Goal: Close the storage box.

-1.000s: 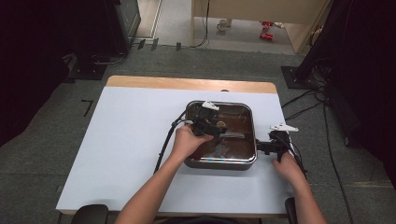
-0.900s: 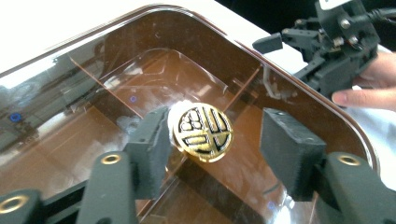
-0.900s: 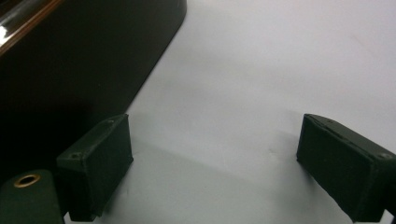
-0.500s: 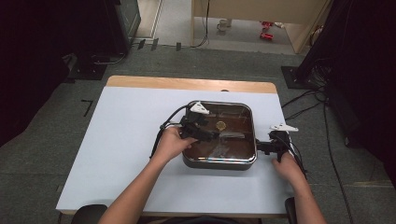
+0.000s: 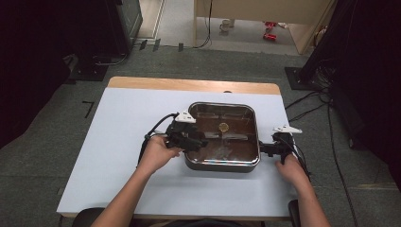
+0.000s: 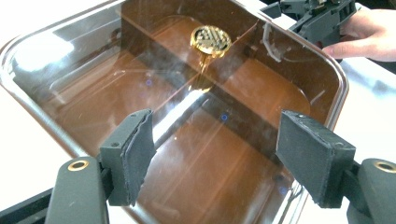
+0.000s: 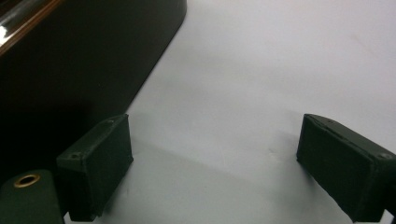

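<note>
Surroundings: counter, floor and fittings around the work area.

A counter (image 5: 118,156) with a pale blue top and a wooden strip along its far edge is standing on grey carpeted floor (image 5: 42,156). Black cables (image 5: 307,106) are trailing across the floor to the right of it. A black L-shaped mark (image 5: 88,108) is lying on the floor to the left. A wooden cabinet (image 5: 255,12) is standing beyond, with small red items (image 5: 270,30) sitting on the floor beneath it. Dark equipment (image 5: 71,28) is occupying the far left.
</note>
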{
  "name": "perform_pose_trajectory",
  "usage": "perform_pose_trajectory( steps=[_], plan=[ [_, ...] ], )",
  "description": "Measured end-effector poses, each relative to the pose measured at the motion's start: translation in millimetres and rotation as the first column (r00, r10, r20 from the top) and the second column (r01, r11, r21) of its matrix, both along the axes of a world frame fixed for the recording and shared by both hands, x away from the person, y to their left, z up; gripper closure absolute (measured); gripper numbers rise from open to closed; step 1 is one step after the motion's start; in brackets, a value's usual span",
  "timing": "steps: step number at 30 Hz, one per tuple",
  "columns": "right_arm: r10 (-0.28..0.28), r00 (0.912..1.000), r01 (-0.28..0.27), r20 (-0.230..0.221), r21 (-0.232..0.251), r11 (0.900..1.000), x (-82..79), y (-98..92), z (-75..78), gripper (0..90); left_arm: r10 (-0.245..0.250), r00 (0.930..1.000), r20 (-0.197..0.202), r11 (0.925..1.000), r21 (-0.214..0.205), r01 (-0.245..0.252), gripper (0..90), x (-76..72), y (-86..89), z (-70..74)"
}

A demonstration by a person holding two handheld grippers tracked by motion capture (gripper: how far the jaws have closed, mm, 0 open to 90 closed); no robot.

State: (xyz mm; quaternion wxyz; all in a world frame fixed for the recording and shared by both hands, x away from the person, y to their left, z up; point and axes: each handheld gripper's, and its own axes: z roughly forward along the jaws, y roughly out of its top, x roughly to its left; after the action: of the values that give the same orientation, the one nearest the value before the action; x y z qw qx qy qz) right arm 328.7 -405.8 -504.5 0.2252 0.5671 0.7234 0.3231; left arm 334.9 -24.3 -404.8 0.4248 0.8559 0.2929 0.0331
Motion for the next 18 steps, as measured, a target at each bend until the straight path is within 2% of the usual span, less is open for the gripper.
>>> perform_pose_trajectory(
  steps=[6, 9, 10, 11, 12, 13, 14, 17, 18],
  plan=[
    [0.0, 1.0, 0.0, 0.0, 0.0, 1.0, 0.1, 0.0, 0.0, 9.9, 0.028, 0.9996, 0.008, 0.9996, 0.007, -0.028, 27.1, -11.4, 16.7, -0.8],
    [0.0, 1.0, 0.0, -0.001, 0.001, 1.0, 0.1, 0.0, 0.0, 9.9, 0.064, 0.9977, 0.021, 0.9979, -0.004, -0.064, 26.3, -19.1, 31.7, 1.4],
    [0.0, 1.0, 0.0, -0.001, 0.001, 1.0, 0.1, 0.0, 0.0, 9.9, 0.064, 0.9977, 0.021, 0.9979, -0.004, -0.064, 26.2, -19.1, 31.7, 1.4],
    [0.001, 1.0, -0.001, 0.0, 0.001, 1.0, 0.2, -0.1, 0.0, 9.9, 0.081, 0.9965, 0.023, 0.9966, -0.015, -0.081, 26.2, -22.7, 40.4, 0.0],
    [0.001, 1.0, -0.001, 0.0, 0.001, 1.0, 0.2, -0.1, 0.0, 9.9, 0.081, 0.9965, 0.023, 0.9966, -0.015, -0.081, 26.2, -22.7, 40.4, 0.0],
    [0.001, 1.0, -0.001, -0.001, 0.001, 1.0, 0.2, -0.1, -0.1, 9.9, 0.107, 0.994, 0.024, 0.9943, -0.012, -0.106, 26.2, -25.9, 48.9, -3.0],
    [0.001, 1.0, -0.001, -0.001, 0.001, 1.0, 0.2, -0.1, -0.1, 9.9, 0.107, 0.994, 0.024, 0.9943, -0.012, -0.106, 26.2, -25.9, 48.9, -3.0],
    [0.0, 1.0, 0.0, -0.001, 0.001, 1.0, 0.1, -0.1, 0.0, 9.9, 0.156, 0.9874, 0.03, 0.9878, -0.006, -0.155, 26.2, -32.9, 62.8, -11.9],
    [0.0, 1.0, 0.0, -0.001, 0.002, 1.0, 0.1, 0.0, 0.0, 9.9, 0.162, 0.9863, 0.033, 0.9868, -0.016, -0.161, 26.1, -35.3, 67.0, -15.0]
  ],
)
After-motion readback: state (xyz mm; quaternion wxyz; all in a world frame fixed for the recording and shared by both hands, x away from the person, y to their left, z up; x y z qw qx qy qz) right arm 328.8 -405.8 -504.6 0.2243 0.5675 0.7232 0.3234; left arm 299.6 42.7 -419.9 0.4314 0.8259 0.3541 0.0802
